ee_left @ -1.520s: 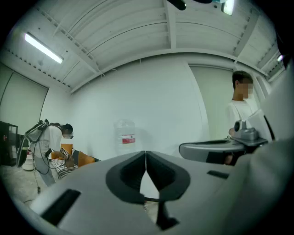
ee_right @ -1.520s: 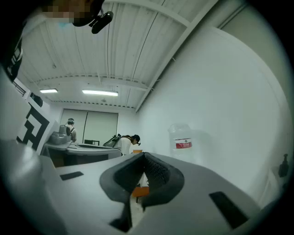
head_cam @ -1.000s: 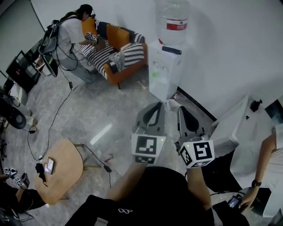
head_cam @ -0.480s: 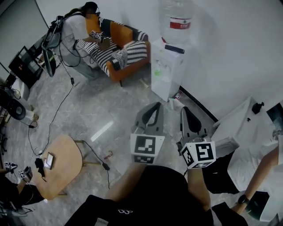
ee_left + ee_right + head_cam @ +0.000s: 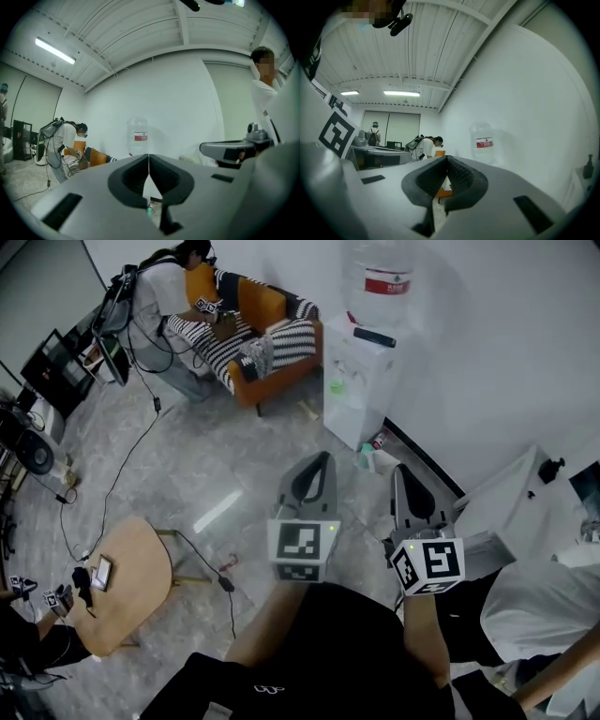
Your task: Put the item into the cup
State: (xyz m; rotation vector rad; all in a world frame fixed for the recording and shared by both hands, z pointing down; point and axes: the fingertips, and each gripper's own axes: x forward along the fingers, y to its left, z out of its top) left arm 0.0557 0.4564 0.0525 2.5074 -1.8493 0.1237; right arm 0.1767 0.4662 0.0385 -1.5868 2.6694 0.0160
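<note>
Grey marble floor [image 5: 187, 474], water dispenser [image 5: 361, 381] at twelve o'clock. The task's things can't be made out. Left gripper [image 5: 322, 458] and right gripper [image 5: 402, 471] are held level, side by side, pointing forward, each with its jaws pressed together on nothing.

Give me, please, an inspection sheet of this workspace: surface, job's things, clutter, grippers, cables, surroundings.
Surface: grey floor; a round wooden table at lower left.
Job's things: nothing seen; no cup and no item in any view.
Clutter: a phone on the table.
Grippers: left gripper and right gripper both shut, with nothing between the jaws, held above the floor.
Cables: a black cable runs loose across the floor.
Surroundings: water dispenser by the white wall; orange sofa with a person bent over it.
</note>
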